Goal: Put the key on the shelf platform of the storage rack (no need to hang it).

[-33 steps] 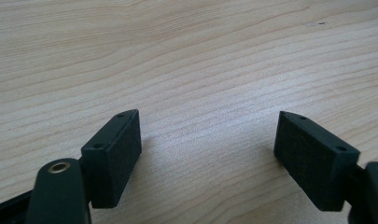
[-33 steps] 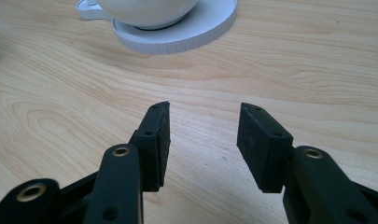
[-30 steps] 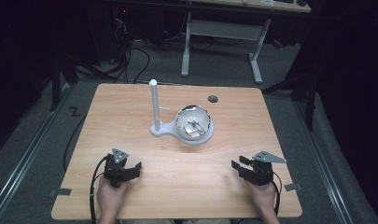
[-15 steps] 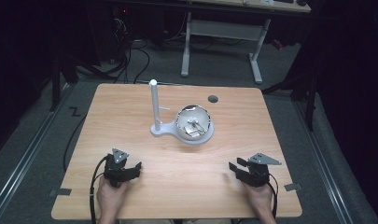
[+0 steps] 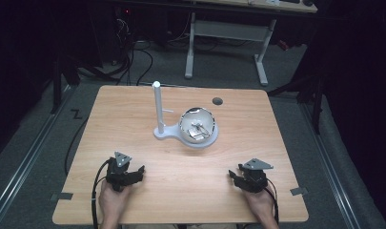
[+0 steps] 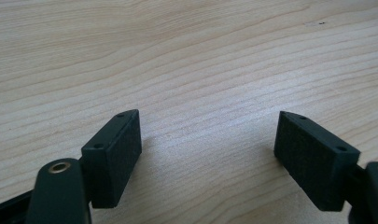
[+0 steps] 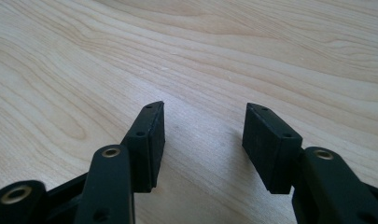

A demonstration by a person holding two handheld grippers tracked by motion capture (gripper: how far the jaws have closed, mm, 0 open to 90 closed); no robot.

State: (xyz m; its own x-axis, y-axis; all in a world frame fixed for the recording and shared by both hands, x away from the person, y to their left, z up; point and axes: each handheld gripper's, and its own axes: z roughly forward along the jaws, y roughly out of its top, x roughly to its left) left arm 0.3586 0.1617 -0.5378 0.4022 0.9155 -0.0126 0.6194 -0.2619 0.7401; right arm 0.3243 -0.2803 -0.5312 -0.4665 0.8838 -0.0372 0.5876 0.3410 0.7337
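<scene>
- Left gripper: held in the person's left hand at the near-left part of the wooden table; forearm enters from the near edge, jaws point forward and slightly toward the table's middle.
- Left gripper view: jaws stand wide apart, nothing between the pads, bare wood grain beneath, tips low over the surface.
- Right gripper: held in the person's right hand at the near-right part of the table, grey three-cornered plate on top, jaws angled toward the table's middle.
- Right gripper view: jaws parted to a moderate gap, narrower than the left pair; they have just been opening. Nothing between the pads, bare wood below.
- Nearest object: white stand with an upright post and a round shiny bowl on its base, at mid-table, well apart from both grippers, roughly between them and farther out.
- Small metallic pieces lie inside the bowl; what they are cannot be told.
- Dark round hole in the tabletop beyond the bowl.
</scene>
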